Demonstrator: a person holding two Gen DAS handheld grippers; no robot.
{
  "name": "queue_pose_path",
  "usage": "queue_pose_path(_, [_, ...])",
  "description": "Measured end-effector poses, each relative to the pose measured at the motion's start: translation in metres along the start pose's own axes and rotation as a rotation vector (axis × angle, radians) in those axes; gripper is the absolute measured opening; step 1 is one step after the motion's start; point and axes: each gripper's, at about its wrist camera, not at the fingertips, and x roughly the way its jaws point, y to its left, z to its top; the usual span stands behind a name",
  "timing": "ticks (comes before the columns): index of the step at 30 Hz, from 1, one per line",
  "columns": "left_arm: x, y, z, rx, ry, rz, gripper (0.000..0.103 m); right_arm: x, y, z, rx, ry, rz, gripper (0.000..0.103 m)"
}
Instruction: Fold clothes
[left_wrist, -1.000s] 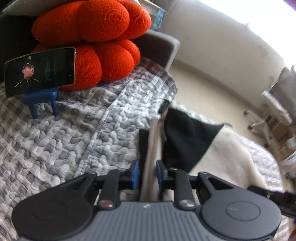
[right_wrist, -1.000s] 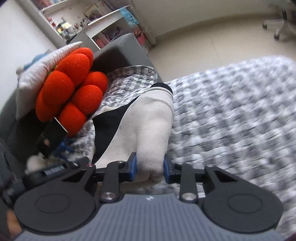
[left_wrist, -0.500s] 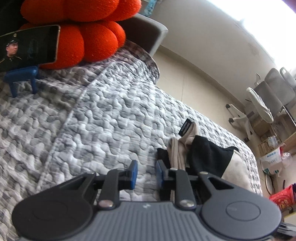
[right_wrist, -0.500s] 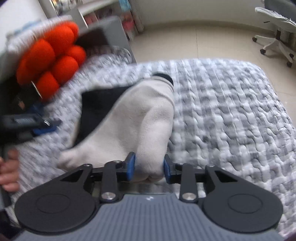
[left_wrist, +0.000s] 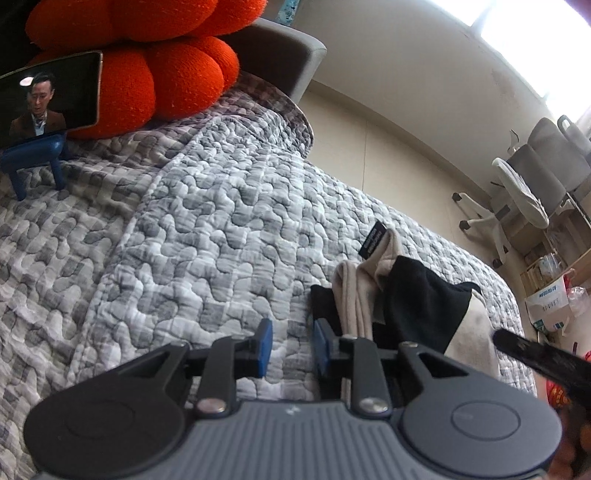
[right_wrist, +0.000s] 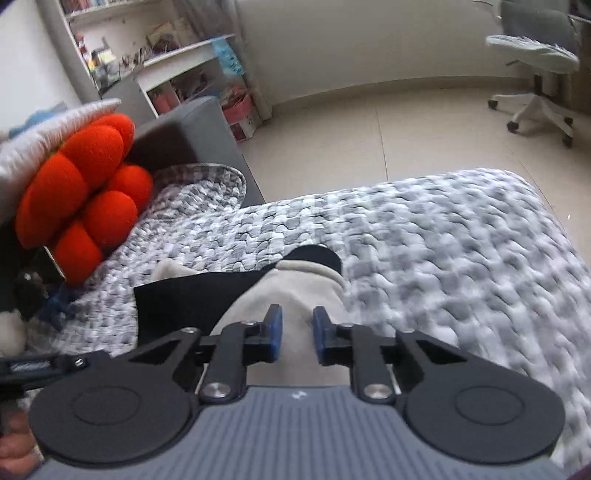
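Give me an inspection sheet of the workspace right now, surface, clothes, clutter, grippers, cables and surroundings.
Surface: grey quilted bedspread, rumpled.
Job's things: beige and black garment lying bunched on the bedspread, label showing.
Clutter: orange cushion; phone on a blue stand.
Grippers: left hand-held gripper open, beside the garment; right hand-held gripper jaws around beige cloth, grip unclear.
Cables: nothing seen.
Surroundings: office chair, bookshelf, tiled floor.

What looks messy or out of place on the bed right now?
The beige and black fleece garment lies bunched on the grey quilted bedspread, its black label sticking up. Nothing looks spilled or damaged.
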Motion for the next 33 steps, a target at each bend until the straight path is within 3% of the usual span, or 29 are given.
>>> queue_pose_path(9, [0.004, 0.004, 0.0, -0.025, 0.018, -0.015, 0.026, 0.027, 0.0, 0.003, -0.049, 0.026, -0.032, 0.02])
queue_pose_path(13, [0.006, 0.005, 0.001, -0.039, 0.026, -0.021, 0.026, 0.019, 0.01, 0.0, -0.119, -0.007, -0.064, 0.021])
queue_pose_path(15, [0.007, 0.006, 0.001, -0.045, 0.029, -0.023, 0.028, 0.007, 0.023, -0.002, -0.174, -0.027, -0.094, 0.027])
queue_pose_path(19, [0.007, 0.009, 0.002, -0.067, 0.03, -0.025, 0.03, -0.01, 0.049, -0.01, -0.209, -0.06, 0.033, 0.038])
queue_pose_path(23, [0.007, 0.014, 0.002, -0.089, 0.032, -0.02, 0.031, -0.004, 0.078, -0.021, -0.284, -0.029, 0.107, 0.039])
queue_pose_path(33, [0.007, 0.023, 0.004, -0.108, 0.033, -0.012, 0.031, 0.027, 0.094, -0.027, -0.363, -0.028, 0.067, 0.038])
